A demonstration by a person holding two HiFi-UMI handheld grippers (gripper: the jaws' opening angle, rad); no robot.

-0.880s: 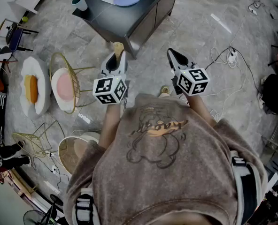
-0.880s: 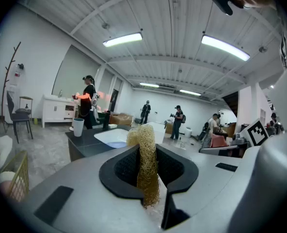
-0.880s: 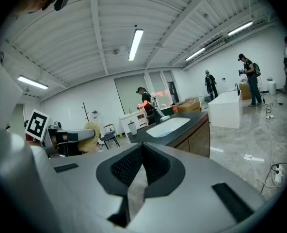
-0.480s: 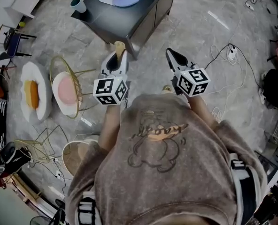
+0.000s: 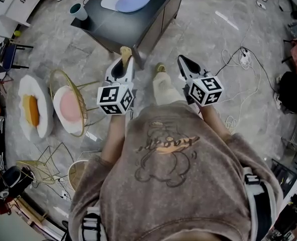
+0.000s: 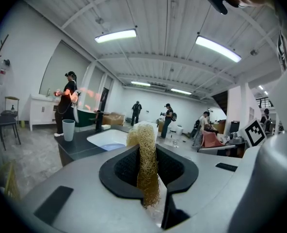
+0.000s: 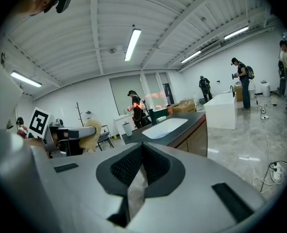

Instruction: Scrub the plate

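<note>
A lilac plate (image 5: 133, 0) lies in the white sink (image 5: 110, 4) of a dark counter (image 5: 118, 26) ahead of me. My left gripper (image 5: 124, 54) is shut on a tan fibrous scrubber (image 6: 144, 165), whose tuft (image 5: 125, 50) sticks out past the jaws. In the left gripper view the sink basin (image 6: 109, 139) shows beyond the scrubber. My right gripper (image 5: 181, 59) is shut with nothing in it. It points at the same counter (image 7: 182, 125) and sink (image 7: 165, 127). Both grippers are held in the air short of the counter.
A teal cup (image 5: 78, 10) stands on the counter's left corner. Round chairs with gold wire frames (image 5: 68, 102) sit on the floor to the left. Cables and a power strip (image 5: 247, 55) lie on the floor to the right. Several people stand further back in the room.
I have stepped toward the counter; a foot now shows between the grippers. Both grippers keep their pose and grip.
</note>
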